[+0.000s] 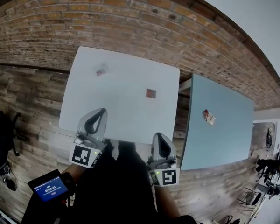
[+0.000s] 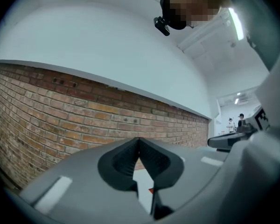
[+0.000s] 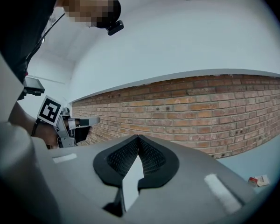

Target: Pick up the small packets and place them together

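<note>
Packets [image 1: 150, 93] are lying apart on the worktop [image 1: 84, 106]; I am holding my left claw [image 1: 101, 112] and right claw [image 1: 158, 136] pressed together, empty, since none is within reach.

The white table [image 1: 121, 111], centre frame, bears a pale packet [image 1: 101, 70] upper left and a red packet [image 1: 150, 93] further right. A 3rd packet [image 1: 208, 117] lies on the blue-grey table [image 1: 224, 139], right. Left gripper [image 1: 101, 112] and right gripper [image 1: 159, 137] hang bottom centre.
</note>
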The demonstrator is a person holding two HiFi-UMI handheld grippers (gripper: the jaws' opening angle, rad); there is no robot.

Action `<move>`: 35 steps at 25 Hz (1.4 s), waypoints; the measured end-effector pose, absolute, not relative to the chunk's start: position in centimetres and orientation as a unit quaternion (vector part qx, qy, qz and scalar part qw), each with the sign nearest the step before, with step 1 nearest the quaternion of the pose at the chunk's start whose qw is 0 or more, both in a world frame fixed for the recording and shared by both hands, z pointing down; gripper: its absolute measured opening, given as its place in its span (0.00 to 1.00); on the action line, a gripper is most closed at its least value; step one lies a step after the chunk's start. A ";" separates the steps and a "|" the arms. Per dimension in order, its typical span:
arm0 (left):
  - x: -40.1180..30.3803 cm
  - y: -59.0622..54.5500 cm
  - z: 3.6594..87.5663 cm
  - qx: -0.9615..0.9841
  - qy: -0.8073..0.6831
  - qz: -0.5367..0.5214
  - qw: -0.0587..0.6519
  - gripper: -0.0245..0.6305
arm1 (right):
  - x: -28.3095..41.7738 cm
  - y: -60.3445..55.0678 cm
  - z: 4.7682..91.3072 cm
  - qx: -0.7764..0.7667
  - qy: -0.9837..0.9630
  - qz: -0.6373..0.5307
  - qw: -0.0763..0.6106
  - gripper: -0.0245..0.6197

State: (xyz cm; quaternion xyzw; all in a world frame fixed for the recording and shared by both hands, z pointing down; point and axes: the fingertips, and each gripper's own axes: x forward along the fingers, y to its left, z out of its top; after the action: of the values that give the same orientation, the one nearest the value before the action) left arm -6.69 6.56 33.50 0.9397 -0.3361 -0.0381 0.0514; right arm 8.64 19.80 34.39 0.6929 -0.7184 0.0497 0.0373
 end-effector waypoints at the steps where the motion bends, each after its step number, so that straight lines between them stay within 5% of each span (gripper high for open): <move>1: -6.3 6.2 33.4 0.938 -0.340 -0.040 0.050 0.04 | 9.1 19.4 34.4 0.691 -0.720 0.050 0.036 0.04; 21: 0.8 -0.3 32.0 0.928 -0.369 -0.047 0.028 0.04 | 18.5 10.1 37.8 0.688 -0.721 0.072 0.043 0.10; 35: 1.4 -2.1 34.4 0.940 -0.335 -0.032 0.060 0.04 | 20.4 6.1 47.2 0.690 -0.693 0.166 0.129 0.23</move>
State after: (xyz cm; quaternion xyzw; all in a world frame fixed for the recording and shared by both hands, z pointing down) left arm 1.39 -2.05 34.40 0.9397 -0.3350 -0.0323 0.0604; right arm 20.36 6.07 47.16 0.6900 -0.6926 0.1665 0.1285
